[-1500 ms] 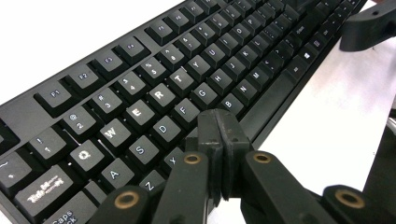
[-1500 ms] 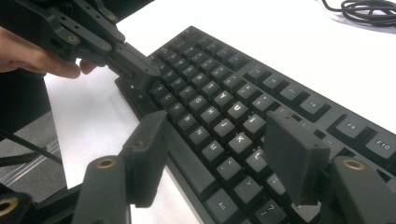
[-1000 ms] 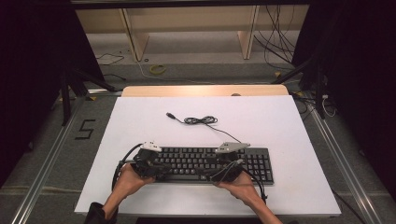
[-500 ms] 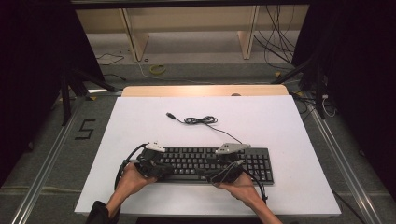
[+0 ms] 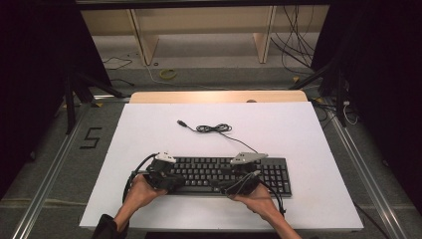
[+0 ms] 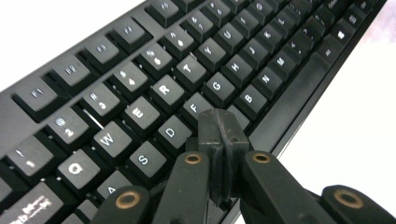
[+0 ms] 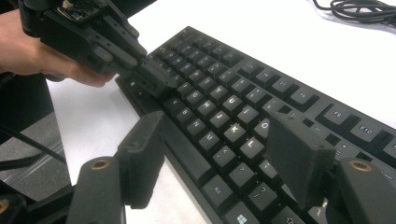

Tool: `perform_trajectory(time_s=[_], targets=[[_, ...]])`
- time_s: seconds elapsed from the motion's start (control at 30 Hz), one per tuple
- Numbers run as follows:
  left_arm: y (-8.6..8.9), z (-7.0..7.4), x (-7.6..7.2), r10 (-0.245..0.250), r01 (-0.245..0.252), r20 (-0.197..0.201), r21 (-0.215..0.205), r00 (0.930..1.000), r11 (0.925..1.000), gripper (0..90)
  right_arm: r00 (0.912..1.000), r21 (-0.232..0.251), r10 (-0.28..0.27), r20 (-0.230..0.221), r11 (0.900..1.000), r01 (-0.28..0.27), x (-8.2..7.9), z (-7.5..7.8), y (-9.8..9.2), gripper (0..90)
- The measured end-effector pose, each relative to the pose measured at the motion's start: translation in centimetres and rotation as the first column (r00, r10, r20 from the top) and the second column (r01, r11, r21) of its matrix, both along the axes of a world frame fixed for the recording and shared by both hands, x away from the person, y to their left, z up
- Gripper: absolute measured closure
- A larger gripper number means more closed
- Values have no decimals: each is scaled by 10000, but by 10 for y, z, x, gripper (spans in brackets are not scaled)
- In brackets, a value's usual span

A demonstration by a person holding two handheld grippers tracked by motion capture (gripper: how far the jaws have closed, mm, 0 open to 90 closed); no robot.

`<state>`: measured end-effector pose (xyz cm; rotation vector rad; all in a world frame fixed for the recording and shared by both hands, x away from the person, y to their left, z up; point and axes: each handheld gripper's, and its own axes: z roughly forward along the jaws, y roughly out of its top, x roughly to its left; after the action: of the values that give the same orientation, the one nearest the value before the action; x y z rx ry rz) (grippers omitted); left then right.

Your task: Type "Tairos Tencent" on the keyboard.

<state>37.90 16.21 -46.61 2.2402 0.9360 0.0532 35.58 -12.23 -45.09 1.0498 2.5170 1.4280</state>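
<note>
White desk (image 5: 298, 129) sat under the high view, grey floor around it, wooden shelving at 12 o'clock. Black keyboard (image 5: 224, 174) lay w/ its long side along the desk's near edge, approx. 6 o'clock from desk centre. Its cable (image 5: 214, 128) was coiled at 12 o'clock from the keyboard, plug end free on the white top. Left tongs (image 6: 220, 135) were pressed together, nothing between them, tip down on the key rows near F and D, at the keyboard's 9 o'clock end. Right tongs (image 7: 215, 154) stood wide apart, straddling the keys by the near edge towards the 3 o'clock side, gripping nothing. Hands came in from 6 o'clock.
</note>
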Motion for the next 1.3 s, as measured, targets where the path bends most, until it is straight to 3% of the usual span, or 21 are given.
perform_trajectory(time_s=[0.1,0.3,0.53,0.83,1.07,1.3], targets=[[5,10,-1,68,-56,241,-488,9997,9988,887,10000,-11,1,42,10000,-1,0,0,0,380],[12,22,2,563,-518,434,-1001,9975,9936,783,10000,-5,8,11,10000,-8,0,0,0,379],[16,23,5,1013,-941,534,-1233,9934,9879,618,10000,-11,-13,50,10000,14,1,0,0,373],[21,17,13,1639,-1591,229,-1412,9862,9771,471,10000,-15,19,-21,10000,-19,0,0,1,367],[25,11,17,1863,-1835,97,-1310,9824,9743,520,10000,-38,32,-29,10000,-32,1,-1,1,367],[25,6,21,1892,-1861,180,-1104,9818,9763,708,10000,-42,22,-40,10000,-22,1,-1,1,369]])
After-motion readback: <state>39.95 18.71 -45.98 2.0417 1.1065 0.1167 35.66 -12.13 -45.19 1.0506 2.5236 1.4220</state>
